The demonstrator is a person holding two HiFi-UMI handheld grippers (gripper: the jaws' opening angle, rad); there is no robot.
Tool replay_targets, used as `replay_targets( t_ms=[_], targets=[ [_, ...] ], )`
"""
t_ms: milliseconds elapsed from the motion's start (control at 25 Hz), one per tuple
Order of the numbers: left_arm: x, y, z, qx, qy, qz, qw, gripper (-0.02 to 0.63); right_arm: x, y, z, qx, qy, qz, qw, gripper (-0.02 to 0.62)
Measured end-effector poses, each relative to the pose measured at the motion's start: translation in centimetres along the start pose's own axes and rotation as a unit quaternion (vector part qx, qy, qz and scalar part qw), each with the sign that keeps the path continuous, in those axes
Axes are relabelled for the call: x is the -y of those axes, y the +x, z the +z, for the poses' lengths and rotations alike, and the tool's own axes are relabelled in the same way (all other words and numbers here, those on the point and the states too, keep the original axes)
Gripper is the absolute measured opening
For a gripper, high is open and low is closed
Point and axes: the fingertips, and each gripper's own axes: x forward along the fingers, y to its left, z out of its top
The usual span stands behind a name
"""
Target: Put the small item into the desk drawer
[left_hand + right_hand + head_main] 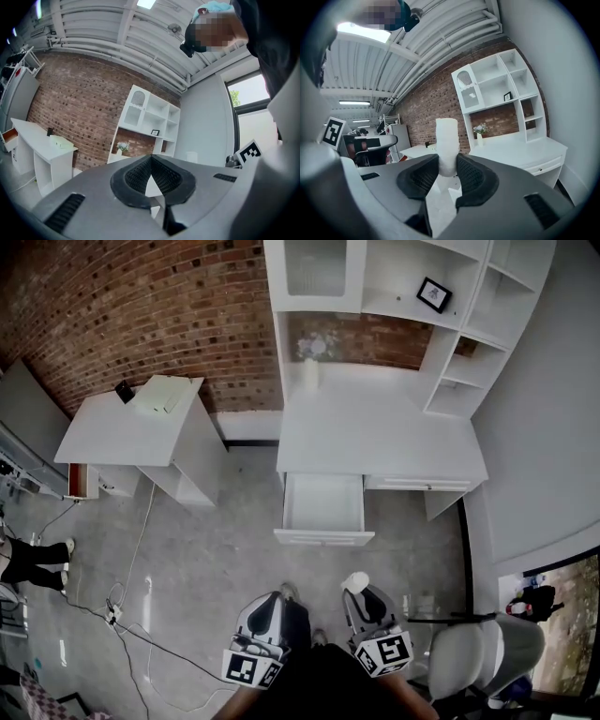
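small item: a white cylinder [446, 136], upright between the pads of the right hand-held gripper, its top standing clear above them. In the head view it shows as a round white top [354, 581] at that gripper's far end, over the floor, on the near side of the drawer and well apart from it.
right hand-held gripper: [447, 171] jaws fairly wide and closed on the small item, with 1 pad on each side of its lower part.
left hand-held gripper: [151, 161] the 2 jaw tips meet with nothing between them. In the head view it is just left of the right one [267, 610], and both are close to the person's body.
drawer: [323, 505] white, pulled out toward the near side from under the left part of the surface.
second drawer: [417, 484] to the right of the open one, pushed in.
surface: [394, 442] a white desk set against the brick wall [169, 306], with a vase of flowers [311, 360] at its far left corner.
shelf unit: [469, 324] white, rising over the far side of the surface, with 1 small framed picture [434, 294] in an upper compartment.
side table: [131, 427] white, far left, apart from the desk.
chair: [483, 652] pale seat, near right, beside the right hand-held gripper.
floor: [216, 549] grey, with cables [131, 615] trailing on the left.
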Motion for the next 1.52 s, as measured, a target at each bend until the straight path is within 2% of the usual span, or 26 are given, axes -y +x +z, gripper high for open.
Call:
replay_targets(
  t_ms=[400,800,1080,1280,1520],
  targets=[
    [-8.2,10.2,2.2,0.0,-0.004,-0.023,0.9997,0.023,3.1,11.5,3.0,-0.005,-0.004,-0.017,1.0,0.137],
    [-16.1,15.8,4.1,-0.005,-0.015,-0.035,0.9993,0.023,3.1,22.8,6.2,0.004,-0.029,-0.02,0.999,0.137],
    [-18.5,18.5,4.3,-0.006,-0.015,-0.008,0.9998,0.023,6.3,28.2,5.7,-0.026,-0.041,-0.005,0.999,0.137],
    [-19.4,20.1,4.4,-0.002,-0.017,0.02,0.9997,0.023,7.9,31.5,4.7,-0.051,-0.057,0.021,0.997,0.137],
    [-20.5,23.4,4.7,0.0,-0.017,0.047,0.9988,0.023,10.3,35.4,2.4,-0.09,-0.06,0.046,0.993,0.137]
  ],
)
